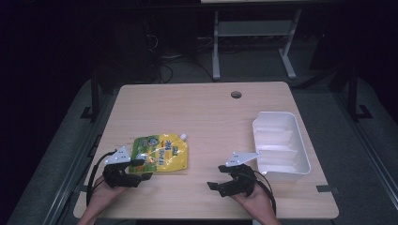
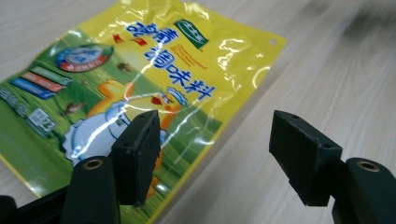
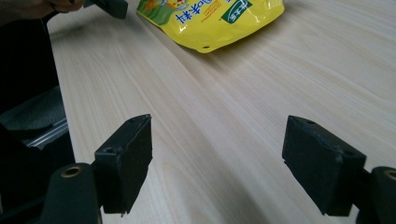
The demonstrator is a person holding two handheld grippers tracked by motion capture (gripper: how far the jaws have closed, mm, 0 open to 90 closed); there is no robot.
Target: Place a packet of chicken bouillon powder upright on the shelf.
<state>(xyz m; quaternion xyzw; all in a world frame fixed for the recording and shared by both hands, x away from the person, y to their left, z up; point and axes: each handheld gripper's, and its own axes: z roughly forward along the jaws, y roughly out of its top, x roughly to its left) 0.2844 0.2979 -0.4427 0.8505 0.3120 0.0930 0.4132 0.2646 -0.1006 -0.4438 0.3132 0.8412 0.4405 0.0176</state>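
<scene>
Left gripper (image 1: 141, 169): jaws wide apart at the near edge of the yellow pouch (image 1: 160, 152), one jaw over it, gripping nothing. Right gripper (image 1: 217, 177): jaws wide apart above bare table (image 1: 206, 112), empty. Pouch lies flat, front left.

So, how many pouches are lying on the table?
1. The yellow pouch lies flat on the table, near its left front, just ahead of the open left tool. Nothing seems hidden.

Yellow pouch (image 2: 140, 79) (duck print) lies flat; open jaws straddle its edge.
</scene>
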